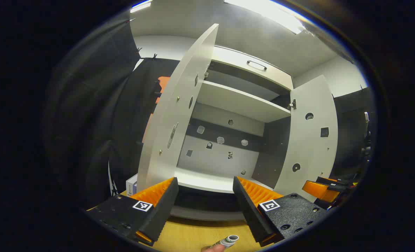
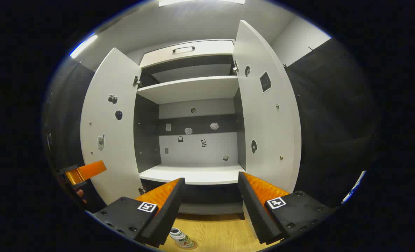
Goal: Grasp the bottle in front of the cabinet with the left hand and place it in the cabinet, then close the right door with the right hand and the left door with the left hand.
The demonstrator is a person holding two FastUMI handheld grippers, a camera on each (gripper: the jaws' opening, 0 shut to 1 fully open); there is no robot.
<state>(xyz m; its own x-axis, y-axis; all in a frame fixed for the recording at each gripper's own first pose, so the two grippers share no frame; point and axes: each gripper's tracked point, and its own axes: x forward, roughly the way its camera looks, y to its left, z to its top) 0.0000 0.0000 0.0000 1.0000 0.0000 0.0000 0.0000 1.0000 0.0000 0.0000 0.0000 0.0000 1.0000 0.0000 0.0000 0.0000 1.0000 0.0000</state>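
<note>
A small bottle (image 1: 228, 240) with a white cap stands on the wooden top in front of the white cabinet (image 1: 242, 101), just below and between my left gripper's fingers. My left gripper (image 1: 205, 180) is open and holds nothing. Both cabinet doors stand wide open: the left door (image 1: 172, 115) and the right door (image 1: 312, 140). In the right gripper view the bottle (image 2: 181, 238) sits low, beside the left finger of my right gripper (image 2: 211, 176), which is open and holds nothing. The left door (image 2: 106, 140) and right door (image 2: 266, 122) flank the bare lower shelf (image 2: 193, 173).
A drawer with a handle (image 1: 256, 64) tops the cabinet, and an upper shelf (image 2: 190, 89) spans its inside. A white box (image 1: 132, 183) sits left of the cabinet. My right gripper (image 1: 321, 189) shows by the right door, my left gripper (image 2: 85, 171) by the left door.
</note>
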